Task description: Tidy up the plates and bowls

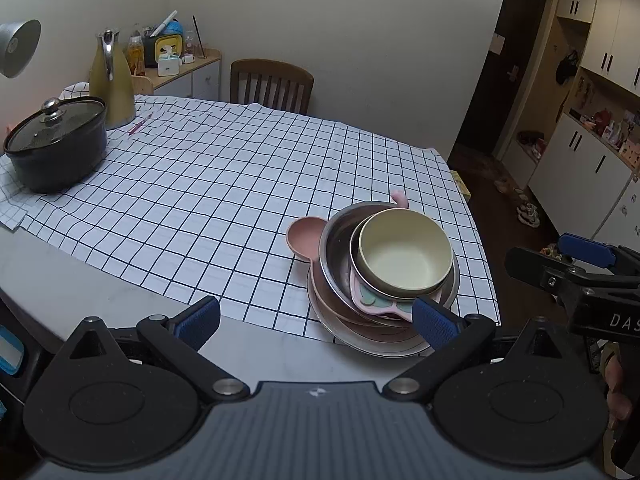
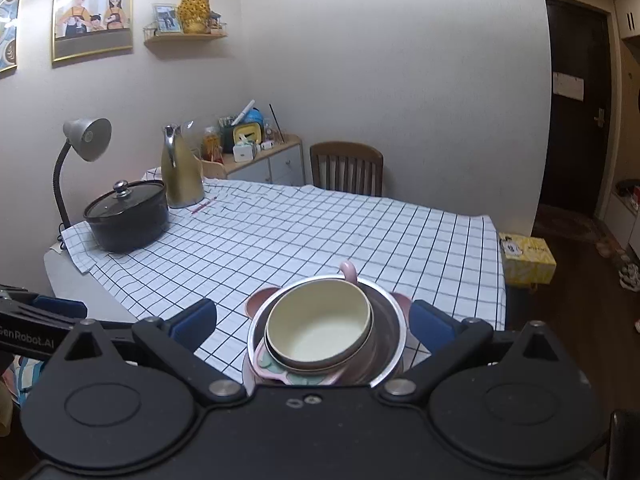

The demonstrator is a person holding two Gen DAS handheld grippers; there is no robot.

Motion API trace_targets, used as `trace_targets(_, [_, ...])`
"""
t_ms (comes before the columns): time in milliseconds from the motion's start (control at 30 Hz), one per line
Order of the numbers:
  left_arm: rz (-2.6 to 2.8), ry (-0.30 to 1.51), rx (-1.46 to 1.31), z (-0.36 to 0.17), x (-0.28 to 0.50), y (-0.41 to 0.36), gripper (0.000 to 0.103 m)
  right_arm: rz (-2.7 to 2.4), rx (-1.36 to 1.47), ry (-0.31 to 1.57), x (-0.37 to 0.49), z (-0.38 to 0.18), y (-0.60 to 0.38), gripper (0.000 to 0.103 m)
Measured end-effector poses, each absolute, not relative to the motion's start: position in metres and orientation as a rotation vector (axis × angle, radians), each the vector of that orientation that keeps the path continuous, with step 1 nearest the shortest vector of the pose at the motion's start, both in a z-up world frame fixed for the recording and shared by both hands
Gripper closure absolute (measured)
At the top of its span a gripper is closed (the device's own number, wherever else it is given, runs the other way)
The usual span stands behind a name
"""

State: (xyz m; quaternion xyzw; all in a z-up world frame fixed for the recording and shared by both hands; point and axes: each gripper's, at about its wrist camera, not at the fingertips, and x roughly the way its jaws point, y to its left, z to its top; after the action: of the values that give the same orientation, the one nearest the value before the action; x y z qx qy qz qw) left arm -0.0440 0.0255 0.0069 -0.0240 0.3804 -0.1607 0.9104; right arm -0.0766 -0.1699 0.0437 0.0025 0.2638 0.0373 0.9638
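Both grippers wide open, holding nothing: left gripper [image 1: 316, 320], right gripper [image 2: 312, 322]. Stacked bowls [image 1: 404, 256] on plates [image 1: 360, 336] sit at near right edge of bench [image 1: 100, 292]. Black pot [image 1: 56, 148] and jug [image 1: 110, 80] far left, well apart.

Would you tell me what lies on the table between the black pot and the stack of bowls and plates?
Nothing: between the black pot and the stack only bare checked tablecloth shows, in both wrist views.
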Motion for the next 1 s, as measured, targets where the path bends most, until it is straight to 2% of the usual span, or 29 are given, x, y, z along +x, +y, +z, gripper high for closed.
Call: trace_targets(1000, [-0.324,0.812,-0.052,0.0044,-0.0397,0.0240,0.000,0.107,-0.007,0.592,-0.0692,0.0410,-0.1642,0.000])
